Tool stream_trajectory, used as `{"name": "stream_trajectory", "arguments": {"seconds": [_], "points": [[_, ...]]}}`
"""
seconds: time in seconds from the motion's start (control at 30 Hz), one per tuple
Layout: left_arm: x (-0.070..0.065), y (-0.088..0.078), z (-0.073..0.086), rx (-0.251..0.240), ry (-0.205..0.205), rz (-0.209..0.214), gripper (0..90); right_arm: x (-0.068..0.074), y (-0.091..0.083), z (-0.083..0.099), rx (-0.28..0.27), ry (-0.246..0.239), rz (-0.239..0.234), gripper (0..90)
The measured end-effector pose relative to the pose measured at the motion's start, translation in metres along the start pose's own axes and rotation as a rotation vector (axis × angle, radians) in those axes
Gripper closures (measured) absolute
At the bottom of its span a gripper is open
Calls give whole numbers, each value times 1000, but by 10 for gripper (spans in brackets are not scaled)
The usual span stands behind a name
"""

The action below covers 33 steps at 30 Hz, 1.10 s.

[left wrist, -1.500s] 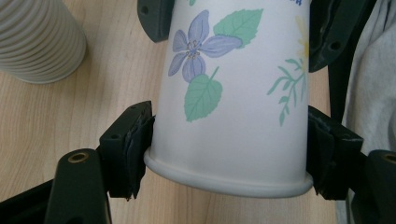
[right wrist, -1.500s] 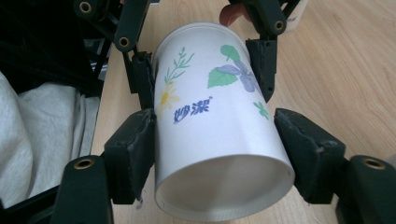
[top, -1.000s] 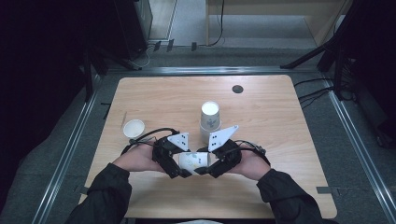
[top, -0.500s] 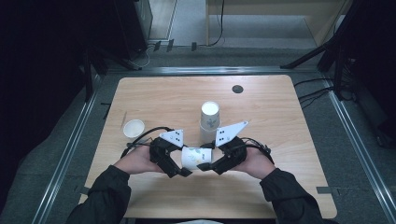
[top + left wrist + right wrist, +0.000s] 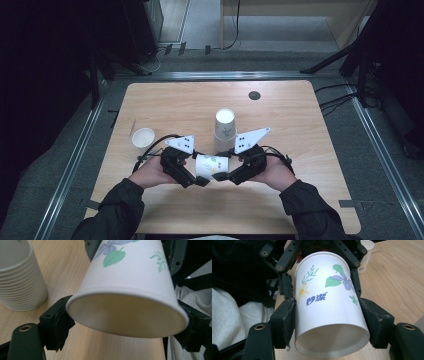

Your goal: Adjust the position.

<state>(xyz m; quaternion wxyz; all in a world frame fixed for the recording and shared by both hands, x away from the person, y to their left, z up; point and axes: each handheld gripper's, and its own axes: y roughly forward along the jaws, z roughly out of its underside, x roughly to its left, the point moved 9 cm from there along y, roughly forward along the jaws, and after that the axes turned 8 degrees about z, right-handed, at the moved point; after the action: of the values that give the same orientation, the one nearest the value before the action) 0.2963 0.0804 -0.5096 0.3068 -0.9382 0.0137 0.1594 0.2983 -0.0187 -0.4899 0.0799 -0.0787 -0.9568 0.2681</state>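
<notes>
A white paper cup (image 5: 210,165) printed with flowers and leaves lies on its side just above the table, held between both grippers. My right gripper (image 5: 226,170) is shut on the cup's base end (image 5: 329,307), one pad pressing on each side (image 5: 287,320). My left gripper (image 5: 199,170) is at the wide mouth end (image 5: 130,290). Its jaws opened wider and have just been closing a little. The rim sits between its pads (image 5: 58,322), and both touch it.
A stack of several cups (image 5: 224,127) stands upside down just behind the grippers, close to the left gripper's side (image 5: 20,282). A single upright cup (image 5: 143,137) stands at the left. A small black disc (image 5: 254,95) lies far back on the wooden table (image 5: 300,200).
The grippers have drawn slightly apart, and the cup between them now lies more crosswise. Both hands stay at the same spot near the table's front.
</notes>
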Motion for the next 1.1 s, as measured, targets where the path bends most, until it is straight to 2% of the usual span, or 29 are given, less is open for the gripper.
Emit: {"name": "stream_trajectory", "arguments": {"seconds": [0.1, 0.13, 0.17, 0.3, 0.37, 0.5, 0.57, 0.7, 0.93, 1.1], "points": [[-1, -4, -3, -34, 7, 1, 166, -1, -1, 0, 0, 1, 0, 338], [-1, -5, -4, -37, 12, 2, 208, -1, 0, 0, -2, -3, 1, 340], [-1, -6, -4, -39, 17, 0, 209, 0, 0, 0, -3, 0, 0, 340], [-2, -7, -3, -29, 32, -3, 236, 0, 0, 0, -1, 3, -4, 342], [-3, -7, -3, -13, 31, -5, 247, 0, 0, 1, 3, -11, -2, 336], [-2, -14, -4, 31, 30, -36, 257, -1, 2, 2, 13, -11, 17, 248], [-4, -19, -5, 55, 29, -41, 261, -3, 3, 5, 34, -6, 27, 246], [-5, -23, -2, 133, 25, -55, 262, -3, 8, 10, 64, -19, 37, 246], [0, -20, 5, 267, 28, -103, 261, -3, 15, 15, 97, -39, 44, 254], [-1, -16, 8, 331, 42, -105, 262, -3, 22, 22, 126, -64, 41, 291]]}}
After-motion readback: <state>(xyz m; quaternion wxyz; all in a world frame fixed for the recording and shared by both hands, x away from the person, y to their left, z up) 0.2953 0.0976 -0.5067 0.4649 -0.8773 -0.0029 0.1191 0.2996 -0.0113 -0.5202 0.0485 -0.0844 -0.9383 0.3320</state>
